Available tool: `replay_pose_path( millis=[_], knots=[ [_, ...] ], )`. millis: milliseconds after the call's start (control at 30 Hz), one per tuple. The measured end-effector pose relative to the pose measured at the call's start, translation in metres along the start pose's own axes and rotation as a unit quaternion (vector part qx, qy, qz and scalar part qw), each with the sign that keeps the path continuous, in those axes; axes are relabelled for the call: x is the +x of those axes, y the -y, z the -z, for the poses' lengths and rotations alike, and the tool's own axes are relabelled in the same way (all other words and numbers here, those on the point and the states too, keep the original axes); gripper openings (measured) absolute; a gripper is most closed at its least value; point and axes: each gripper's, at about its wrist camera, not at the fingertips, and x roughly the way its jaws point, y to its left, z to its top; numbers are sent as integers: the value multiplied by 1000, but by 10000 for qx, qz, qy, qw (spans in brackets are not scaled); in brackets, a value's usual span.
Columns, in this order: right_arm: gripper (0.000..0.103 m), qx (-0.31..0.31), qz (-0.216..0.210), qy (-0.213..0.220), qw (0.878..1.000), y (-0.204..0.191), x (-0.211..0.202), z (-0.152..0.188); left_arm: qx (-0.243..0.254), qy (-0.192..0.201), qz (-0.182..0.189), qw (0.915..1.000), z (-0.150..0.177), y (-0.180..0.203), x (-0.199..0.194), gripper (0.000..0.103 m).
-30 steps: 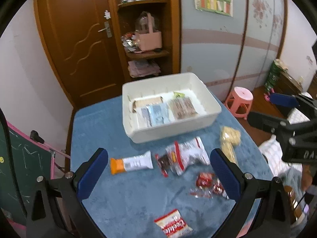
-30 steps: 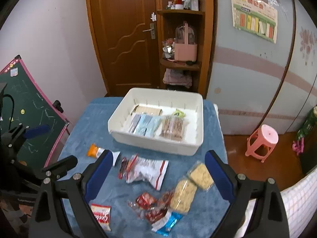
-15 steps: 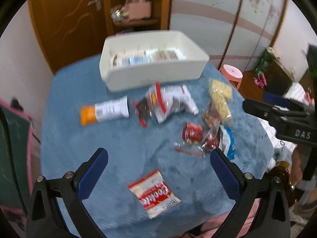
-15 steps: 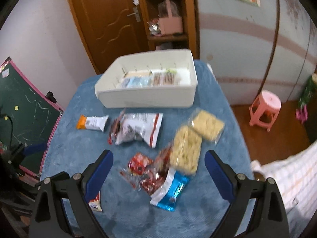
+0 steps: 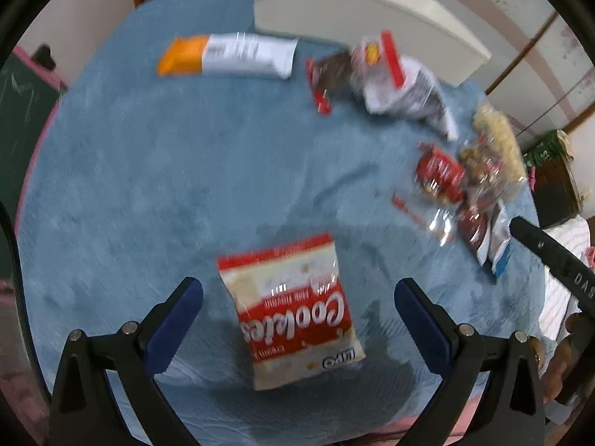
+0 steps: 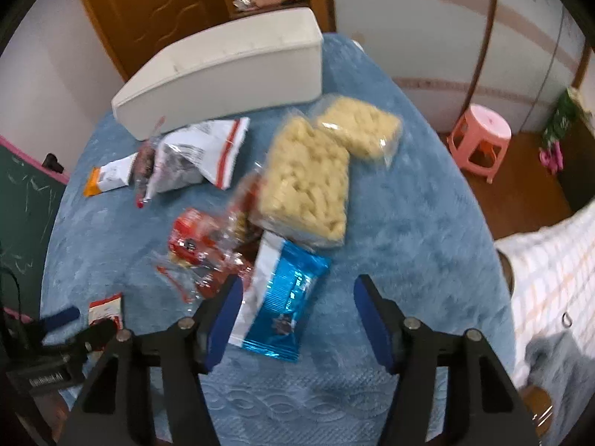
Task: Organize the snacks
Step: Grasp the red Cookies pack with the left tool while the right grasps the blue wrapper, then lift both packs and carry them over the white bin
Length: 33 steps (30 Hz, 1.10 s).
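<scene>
My left gripper [image 5: 297,297] is open, its blue fingers either side of a red and white Cookies packet [image 5: 293,312] lying on the blue cloth. My right gripper [image 6: 297,293] is open, straddling a blue foil packet [image 6: 282,301]. Two clear bags of yellow puffs [image 6: 308,182] lie beyond it, beside red candy wrappers [image 6: 200,245]. A white bin [image 6: 227,70] stands at the table's far side; its inside is hidden. An orange and white bar [image 5: 227,55] and a white and red bag [image 5: 394,81] lie near the bin.
The blue cloth [image 5: 148,171] covers a round table. A pink stool [image 6: 479,137] stands on the floor at the right. A green chalkboard [image 6: 22,200] leans at the left. A wooden door [image 6: 148,11] is behind the bin.
Both grippers have dropped down and tilted toward the table. The left now brackets the Cookies packet and the right brackets the blue foil packet. The right jaws have narrowed somewhat.
</scene>
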Motion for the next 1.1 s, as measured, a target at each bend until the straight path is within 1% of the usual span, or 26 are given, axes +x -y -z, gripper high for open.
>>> replay_pose_path(
  millis=[67,233,300,333,400,467,500,567,633,667,700,767,800,867,900,967,1100],
  knots=[
    [62,70,-21,-45,10000,3,5,2,-83,-161,-4,9998,6,-3,10,102],
    [62,141,-126,-164,9997,5,18,6,-154,-47,-95,9998,12,-8,13,102],
    [61,118,-143,-270,9995,3,25,10,-109,-58,-195,9997,13,-6,14,102],
    [61,98,-157,-256,9995,2,26,11,-69,-69,-248,9996,13,-4,15,102],
    [57,-13,-132,-145,9998,-1,25,15,26,-136,-430,9990,14,0,19,102],
    [44,-90,-215,-103,9997,-3,25,16,78,-175,-538,9984,16,3,21,101],
    [41,-113,-302,-93,9994,-4,25,17,86,-173,-566,9982,17,2,21,98],
    [38,-131,-330,-73,9993,-5,24,18,27,-125,-547,9984,19,0,18,90],
    [37,-159,-330,-49,9993,-7,24,19,-62,-56,-475,9988,18,-1,12,73],
    [36,-168,-326,-38,9993,-8,23,20,-106,-17,-464,9989,19,-4,9,68],
    [35,-181,-323,-21,9993,-9,23,21,-131,1,-455,9989,18,-7,6,60],
    [34,-195,-308,2,9993,-9,23,21,-180,34,-376,9991,19,-10,4,55],
    [34,-205,-293,11,9994,-9,22,21,-213,78,-329,9992,20,-13,2,49],
    [33,-229,-264,29,9994,-10,21,22,-268,121,-208,9994,17,-15,-3,47],
    [33,-240,-252,38,9994,-11,20,22,-292,145,-146,9994,19,-23,-8,46],
    [32,-265,-212,67,9994,-11,18,22,-292,218,-41,9993,16,-22,-8,46],
    [32,-298,-139,209,9992,-11,9,22,-75,571,-70,9983,14,-11,-23,46]
  ],
)
